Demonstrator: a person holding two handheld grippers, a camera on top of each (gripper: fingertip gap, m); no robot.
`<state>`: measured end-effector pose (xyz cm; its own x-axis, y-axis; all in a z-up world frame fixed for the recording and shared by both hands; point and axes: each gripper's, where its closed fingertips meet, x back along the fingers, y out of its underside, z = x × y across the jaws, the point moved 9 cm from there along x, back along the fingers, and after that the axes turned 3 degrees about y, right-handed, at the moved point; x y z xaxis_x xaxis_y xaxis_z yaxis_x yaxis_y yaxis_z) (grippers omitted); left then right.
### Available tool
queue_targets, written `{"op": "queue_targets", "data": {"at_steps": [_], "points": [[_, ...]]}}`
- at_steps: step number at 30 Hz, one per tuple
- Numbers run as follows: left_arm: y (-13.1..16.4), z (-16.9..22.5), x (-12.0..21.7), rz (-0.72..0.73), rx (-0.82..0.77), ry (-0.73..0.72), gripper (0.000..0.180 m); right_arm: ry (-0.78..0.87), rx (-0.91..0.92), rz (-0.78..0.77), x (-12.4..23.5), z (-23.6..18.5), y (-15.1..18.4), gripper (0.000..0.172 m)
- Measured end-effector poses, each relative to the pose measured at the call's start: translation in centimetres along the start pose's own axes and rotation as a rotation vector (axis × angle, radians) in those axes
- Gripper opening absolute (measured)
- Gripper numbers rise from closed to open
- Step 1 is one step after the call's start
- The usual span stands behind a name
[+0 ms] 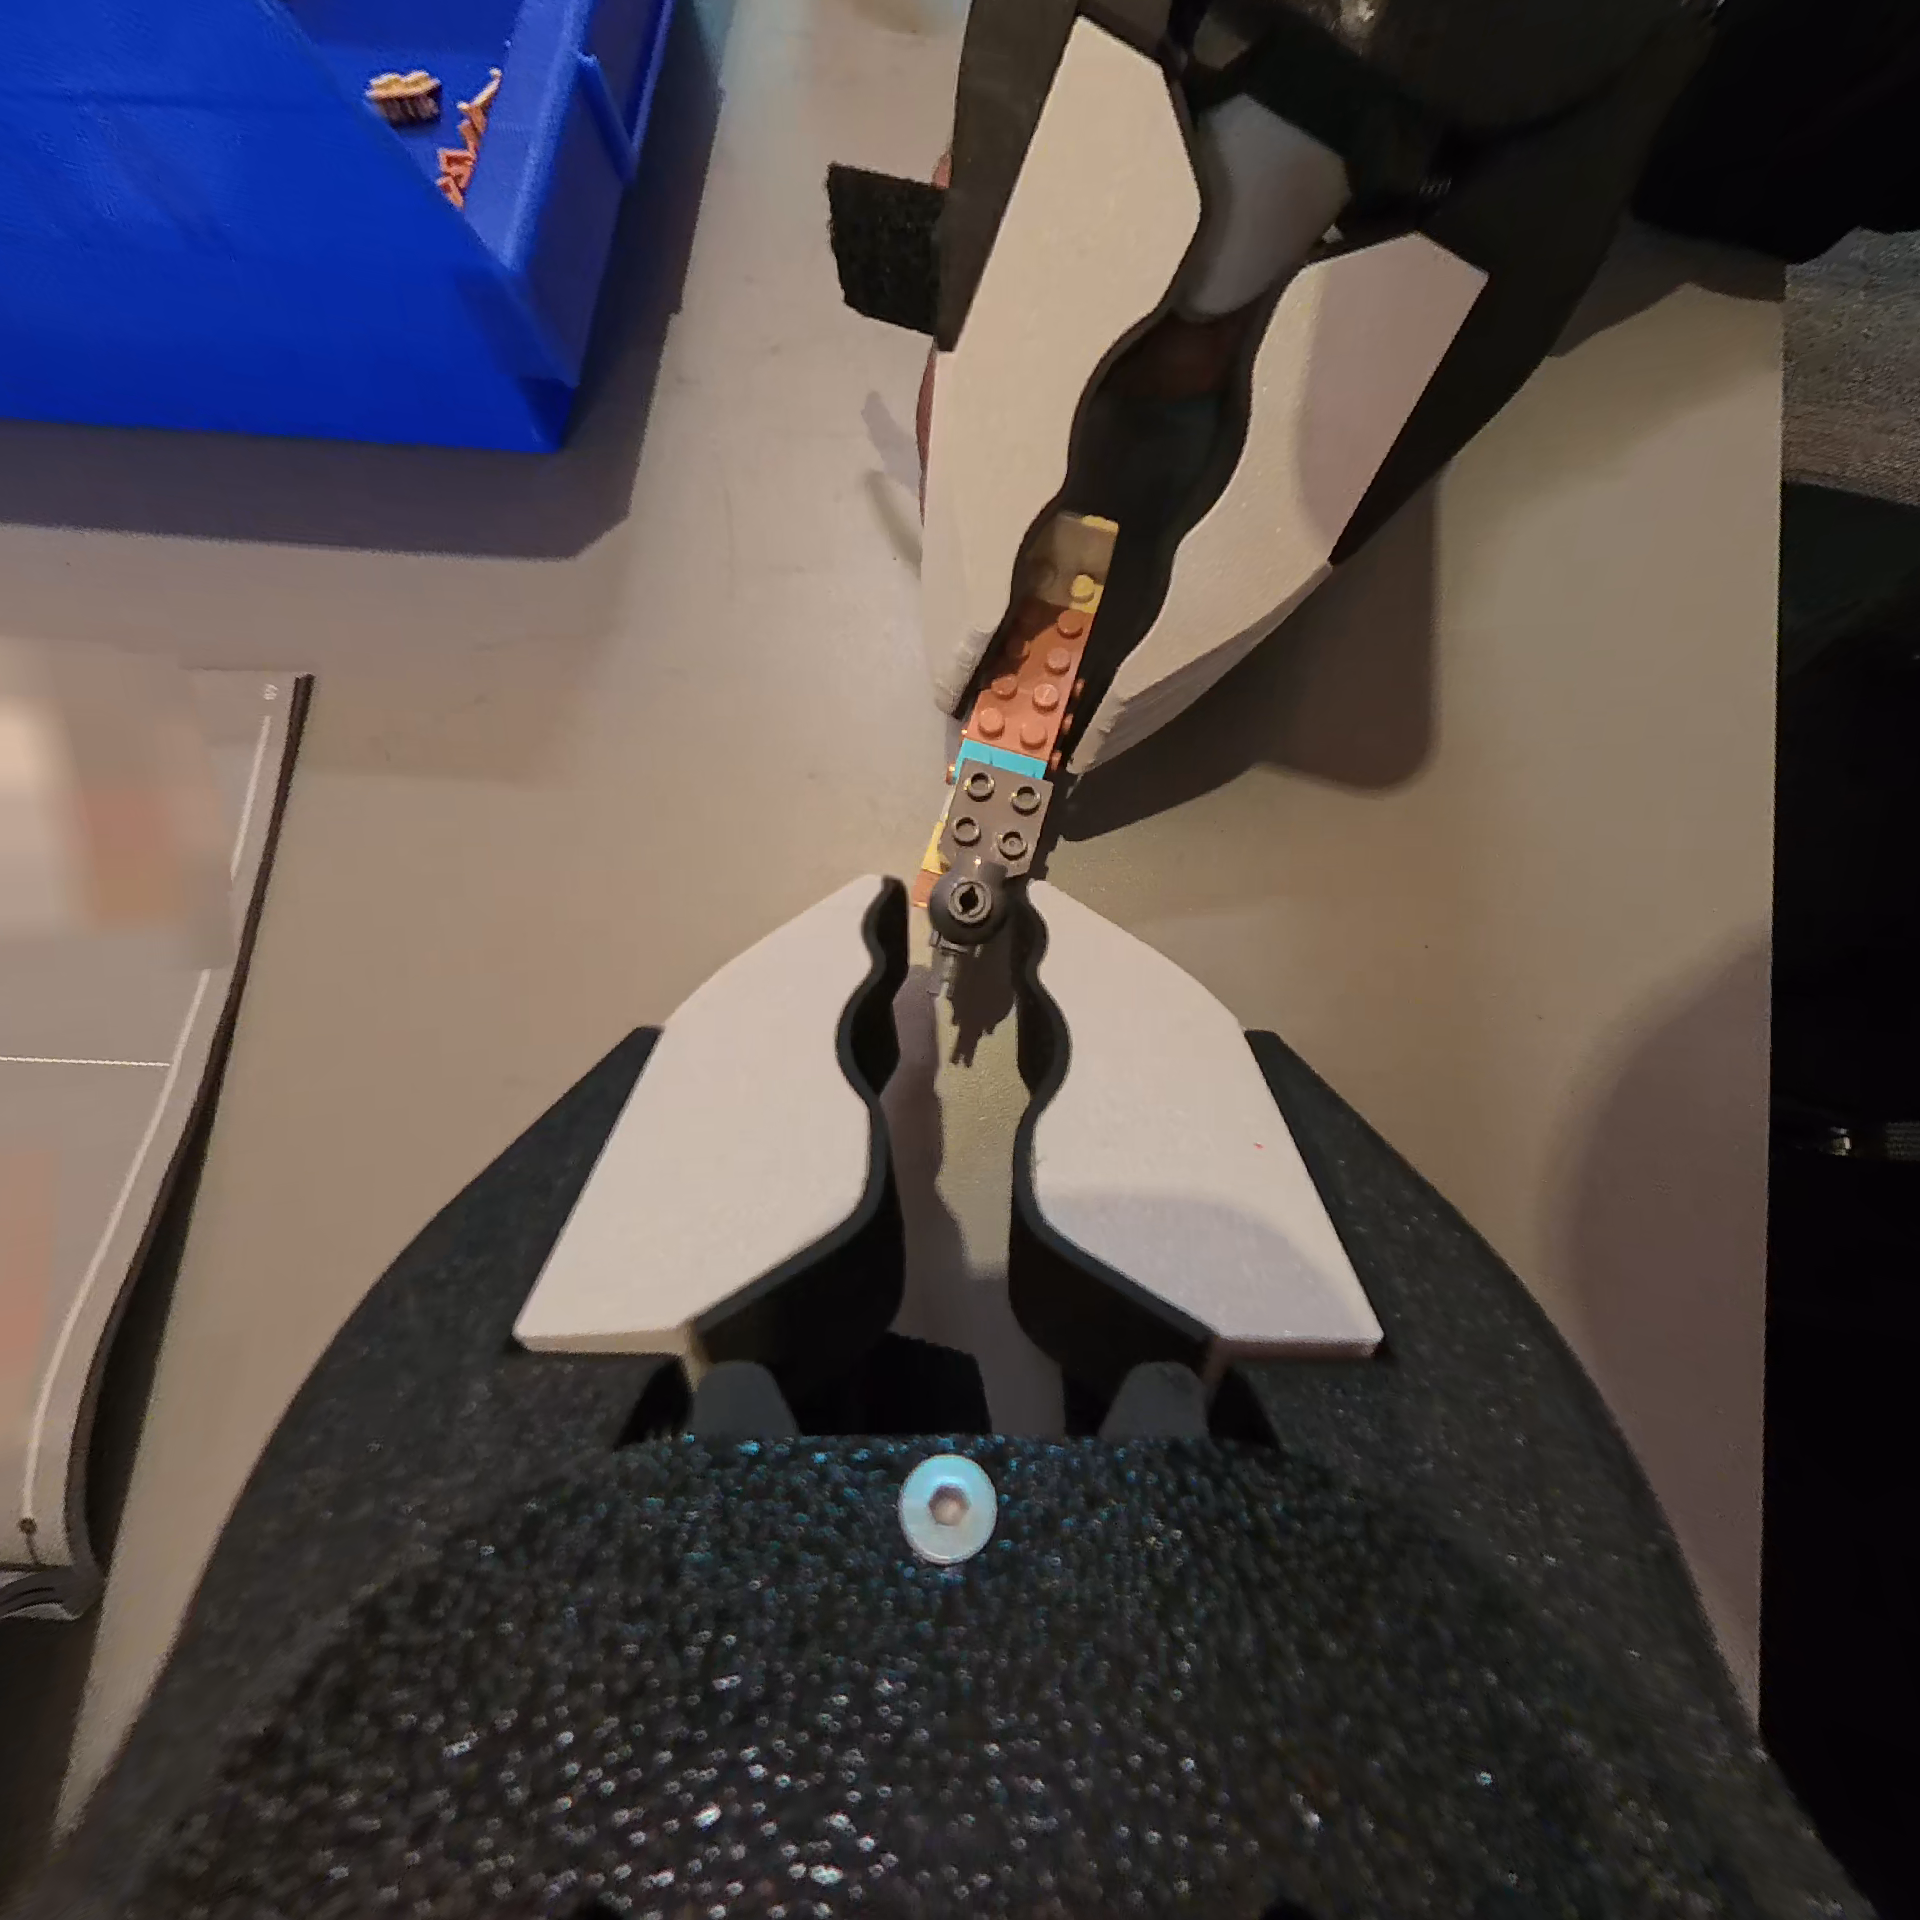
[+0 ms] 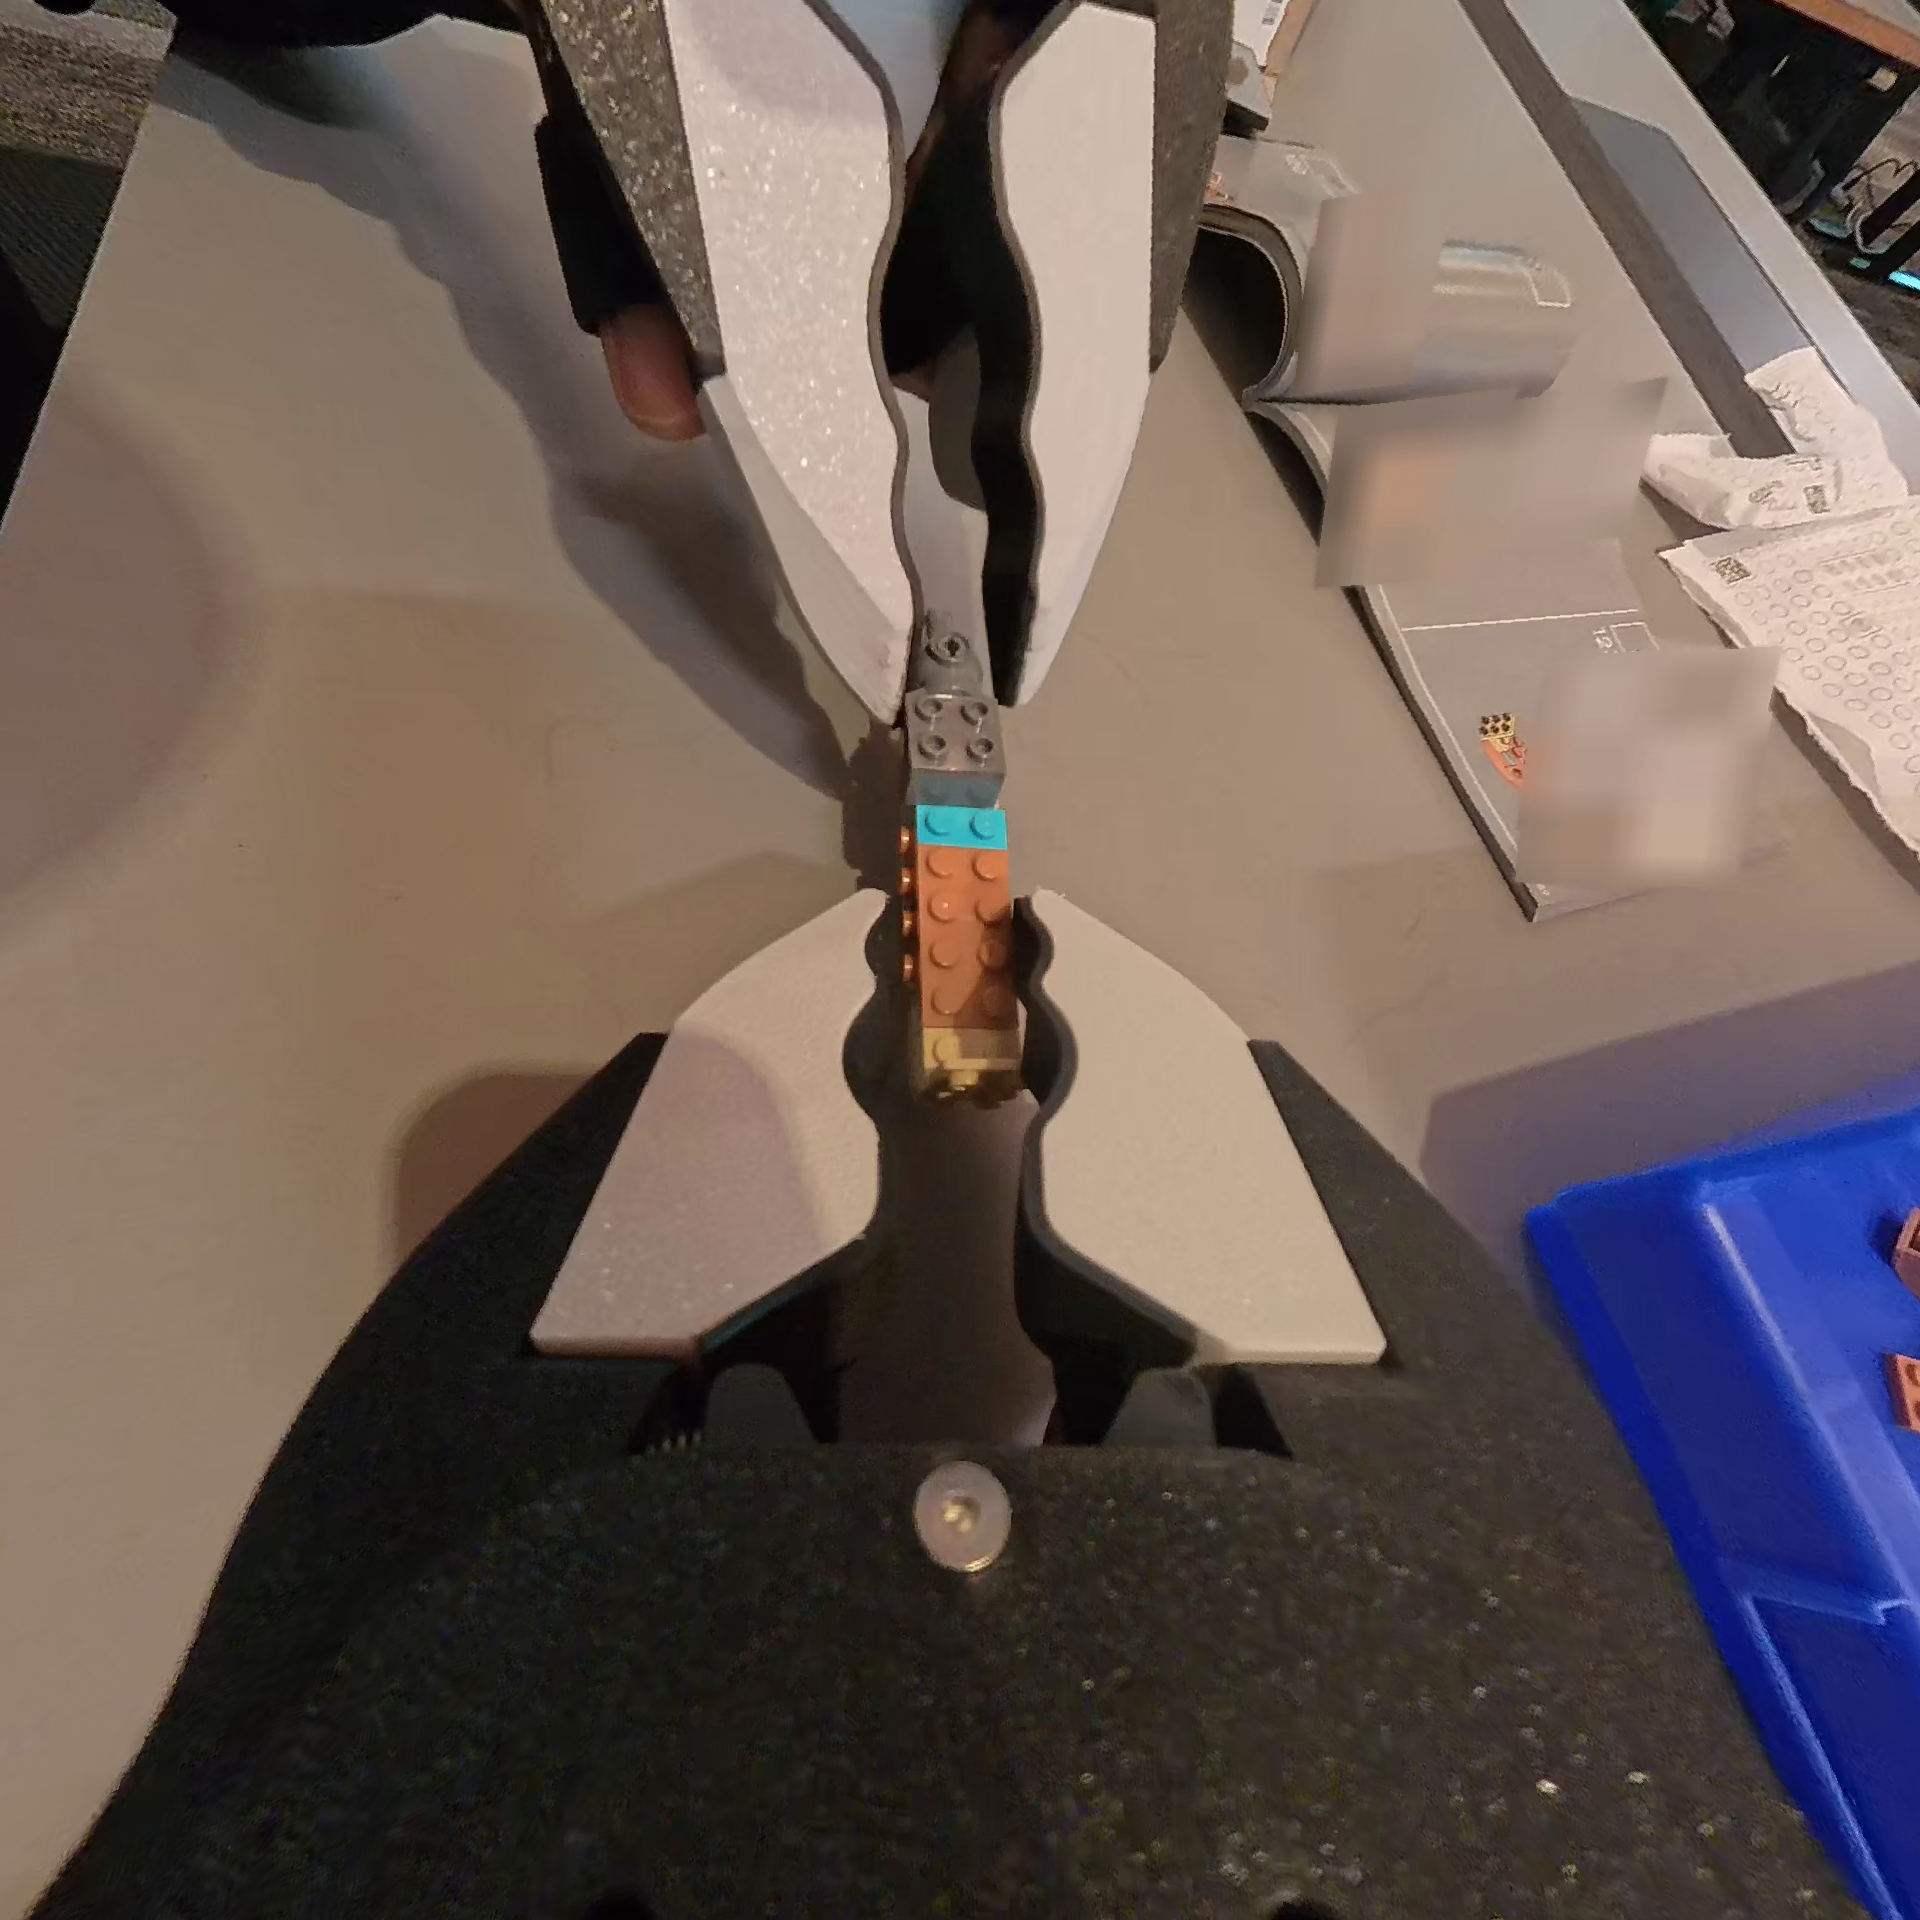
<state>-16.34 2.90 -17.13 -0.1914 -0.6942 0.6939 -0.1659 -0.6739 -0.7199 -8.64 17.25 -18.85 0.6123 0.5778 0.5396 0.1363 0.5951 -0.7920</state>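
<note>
My right gripper [image 2: 951,977] clamps the brick assembly [image 2: 961,914] by its brown middle; it looks light, rigid, but liable to snap apart. My left gripper [image 1: 961,914] stands slightly parted around its grey ball end [image 1: 971,904], not visibly pressing.

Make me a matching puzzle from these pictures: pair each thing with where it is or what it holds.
Things:
1. brown brick section
2. dark grey round piece
3. blue bin
4. open booklet

Places:
A. lying on the table beside printed paper sheets
B. between the right claw's fingers
C. at the left claw's tips
D. holding small orange-brown pieces

Pairs: 1-B, 2-C, 3-D, 4-A
</note>
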Motion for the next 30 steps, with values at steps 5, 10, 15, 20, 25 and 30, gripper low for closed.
{"op": "queue_targets", "data": {"at_steps": [5,10,15,20,25,30], "points": [[0.0,-0.1,0.0,-0.004,0.000,-0.013,0.019,0.000,0.003,0.000,0.0,0.0,0.0,0.020],[-0.1,-0.1,0.0,-0.006,0.007,-0.013,0.019,0.001,0.006,-0.001,0.0,-0.1,0.0,0.020],[-0.1,0.0,-0.1,-0.012,-0.008,-0.013,0.017,0.003,0.009,-0.003,0.0,-0.1,0.0,0.020],[-0.2,0.1,-0.1,-0.036,-0.073,-0.020,0.014,0.000,0.012,-0.005,0.0,-0.1,0.0,0.020],[-0.7,0.3,-0.1,-0.095,-0.147,-0.032,0.014,-0.001,0.018,-0.005,0.0,-0.2,0.0,0.020],[-1.0,0.4,-0.2,-0.152,-0.171,-0.023,0.014,0.003,0.029,-0.007,0.0,-0.3,0.0,0.020]]}}
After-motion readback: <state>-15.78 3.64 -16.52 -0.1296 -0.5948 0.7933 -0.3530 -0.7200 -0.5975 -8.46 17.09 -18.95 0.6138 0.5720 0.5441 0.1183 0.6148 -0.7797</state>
